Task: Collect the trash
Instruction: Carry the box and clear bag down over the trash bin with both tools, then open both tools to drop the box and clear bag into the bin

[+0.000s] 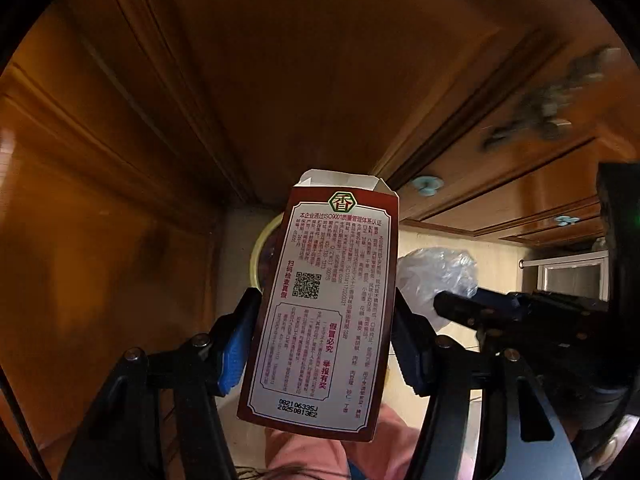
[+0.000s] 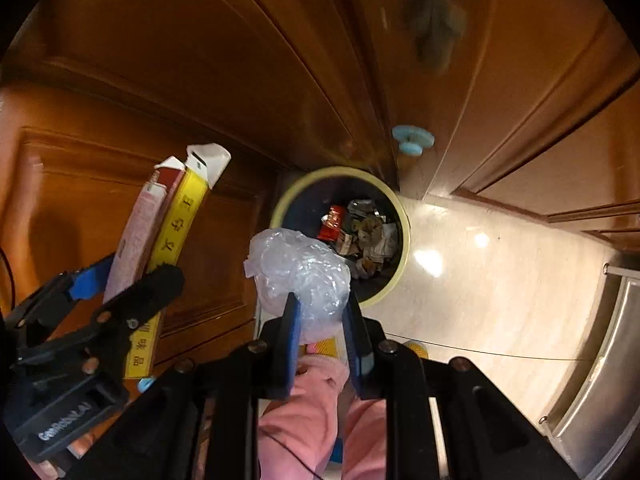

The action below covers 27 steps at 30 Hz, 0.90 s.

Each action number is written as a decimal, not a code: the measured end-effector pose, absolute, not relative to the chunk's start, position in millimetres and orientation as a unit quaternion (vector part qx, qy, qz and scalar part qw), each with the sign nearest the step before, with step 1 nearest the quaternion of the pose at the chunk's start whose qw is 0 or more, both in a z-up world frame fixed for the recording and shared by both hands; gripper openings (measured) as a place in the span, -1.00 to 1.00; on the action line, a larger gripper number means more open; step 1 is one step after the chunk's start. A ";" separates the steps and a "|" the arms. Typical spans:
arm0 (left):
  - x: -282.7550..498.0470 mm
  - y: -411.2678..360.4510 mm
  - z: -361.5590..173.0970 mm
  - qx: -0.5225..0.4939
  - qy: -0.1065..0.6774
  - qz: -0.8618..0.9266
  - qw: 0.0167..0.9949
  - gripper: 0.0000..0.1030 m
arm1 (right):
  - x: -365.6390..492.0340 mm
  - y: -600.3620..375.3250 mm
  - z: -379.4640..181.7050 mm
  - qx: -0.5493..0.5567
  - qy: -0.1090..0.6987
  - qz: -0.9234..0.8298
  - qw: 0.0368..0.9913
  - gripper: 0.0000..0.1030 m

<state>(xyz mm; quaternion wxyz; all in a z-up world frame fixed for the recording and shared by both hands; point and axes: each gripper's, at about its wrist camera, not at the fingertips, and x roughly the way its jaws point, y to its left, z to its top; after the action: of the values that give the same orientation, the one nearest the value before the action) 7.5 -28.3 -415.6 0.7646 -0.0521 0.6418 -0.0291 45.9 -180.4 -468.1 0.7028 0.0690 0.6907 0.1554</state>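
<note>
My left gripper (image 1: 326,312) is shut on a flattened dark red carton (image 1: 320,304) with white label and a QR code, held upright. It also shows in the right wrist view (image 2: 160,232), side on, with a yellow edge. My right gripper (image 2: 322,312) is shut on a crumpled clear plastic bag (image 2: 300,272), held above the near rim of a round yellow-rimmed trash bin (image 2: 404,236) that holds several wrappers. In the left wrist view the plastic bag (image 1: 436,272) and right gripper (image 1: 472,308) are at the right; the bin rim (image 1: 260,248) peeks out behind the carton.
Brown wooden cabinet doors (image 2: 200,80) with light blue knobs (image 2: 412,140) stand behind and left of the bin. Glossy pale floor tiles (image 2: 480,280) lie to the right. A metal frame (image 2: 600,360) is at far right. Pink trouser legs (image 2: 312,408) are below the grippers.
</note>
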 end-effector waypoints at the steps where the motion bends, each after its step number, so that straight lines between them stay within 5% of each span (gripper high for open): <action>1: 10.9 -26.8 -427.1 -0.053 0.644 -0.029 0.763 0.17 | 49.3 -178.4 -483.7 0.067 0.694 0.151 0.701 -0.60; 7: 29.5 -18.7 -494.7 -0.059 0.665 -0.044 0.743 0.19 | 68.2 -170.3 -547.1 0.072 0.707 0.151 0.687 -0.53; 9: 35.5 -14.9 -512.6 -0.057 0.674 -0.042 0.736 0.21 | 69.1 -168.3 -561.5 0.065 0.709 0.148 0.687 -0.36; 15: 38.5 -8.0 -531.5 -0.045 0.672 -0.035 0.738 0.65 | 74.4 -163.2 -571.1 0.048 0.703 0.144 0.694 0.10; 27: 43.1 5.1 -500.1 -0.045 0.658 -0.014 0.752 0.78 | 74.0 -173.5 -546.6 0.057 0.693 0.125 0.708 0.13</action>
<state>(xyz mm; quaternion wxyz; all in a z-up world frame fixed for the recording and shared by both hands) 43.1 5.1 -500.1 0.7516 -0.0445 0.6580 -0.0141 74.0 -173.5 -546.6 0.7080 0.0575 0.6926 0.1252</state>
